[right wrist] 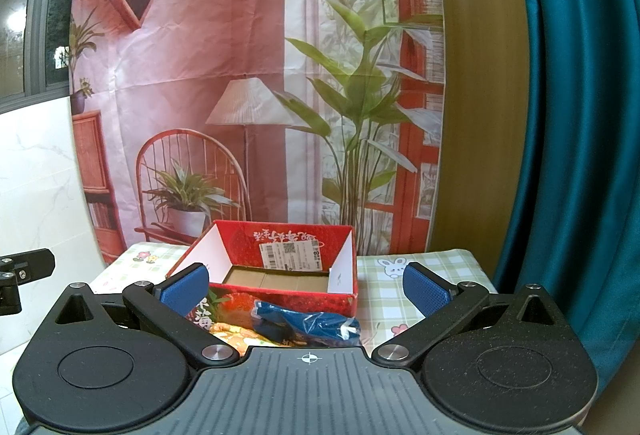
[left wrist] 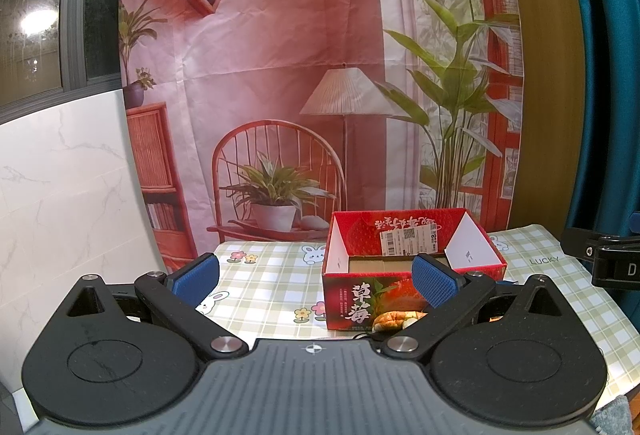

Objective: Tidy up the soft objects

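Both grippers hang above the near edge of the checked tablecloth (left wrist: 276,275), and both are released. The left gripper (left wrist: 316,277) has its blue pads spread wide with nothing between them. The right gripper (right wrist: 306,285) is spread just as wide, empty too. Ahead sits the red strawberry box (right wrist: 280,247), open-topped, its cardboard floor bare. Just in front of the box lie the soft things: a blue plastic-wrapped bundle (right wrist: 296,323) and, touching it on the left, an orange-and-yellow soft item (right wrist: 232,333).
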`<act>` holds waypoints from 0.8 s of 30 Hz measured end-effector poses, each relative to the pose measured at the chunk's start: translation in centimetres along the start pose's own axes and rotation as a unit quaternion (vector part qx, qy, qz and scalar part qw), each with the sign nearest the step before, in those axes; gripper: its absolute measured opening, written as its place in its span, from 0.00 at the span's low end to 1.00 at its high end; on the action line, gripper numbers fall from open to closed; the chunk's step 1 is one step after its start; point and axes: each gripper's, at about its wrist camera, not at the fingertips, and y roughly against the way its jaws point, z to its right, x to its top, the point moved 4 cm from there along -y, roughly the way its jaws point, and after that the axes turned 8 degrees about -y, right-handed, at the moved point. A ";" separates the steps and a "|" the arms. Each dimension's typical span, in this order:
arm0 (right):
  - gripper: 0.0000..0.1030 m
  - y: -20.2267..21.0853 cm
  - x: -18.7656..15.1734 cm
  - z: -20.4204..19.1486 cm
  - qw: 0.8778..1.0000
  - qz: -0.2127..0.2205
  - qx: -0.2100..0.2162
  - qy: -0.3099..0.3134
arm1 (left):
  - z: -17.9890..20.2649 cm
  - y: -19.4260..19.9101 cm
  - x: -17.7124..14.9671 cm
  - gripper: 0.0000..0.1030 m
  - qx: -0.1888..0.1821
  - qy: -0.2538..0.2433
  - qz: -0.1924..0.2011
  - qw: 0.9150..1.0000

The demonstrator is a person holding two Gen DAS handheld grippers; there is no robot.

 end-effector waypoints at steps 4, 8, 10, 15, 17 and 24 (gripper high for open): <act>1.00 0.0 0.0 0.0 1.000 0.000 0.000 0.000 | 0.0 0.0 0.0 1.00 0.000 0.000 0.000 1.000; 1.00 0.0 0.0 0.0 1.000 0.000 0.000 -0.001 | 0.0 -0.1 -0.1 1.00 0.000 0.001 -0.002 1.000; 1.00 0.0 0.0 0.0 1.000 -0.001 0.001 0.000 | 0.0 -0.3 -0.2 1.00 0.001 0.004 -0.007 1.000; 1.00 -0.1 -0.1 0.2 1.000 -0.001 0.002 -0.004 | -0.4 -1.0 -0.6 1.00 -0.010 0.017 -0.021 1.000; 1.00 -0.2 -0.2 0.2 1.000 0.000 0.009 -0.005 | -0.8 -1.5 -0.7 1.00 -0.013 0.022 -0.023 0.999; 1.00 -1.7 -3.2 1.3 0.999 0.014 0.049 -0.018 | -0.7 -3.6 -2.5 1.00 -0.007 0.007 -0.027 1.000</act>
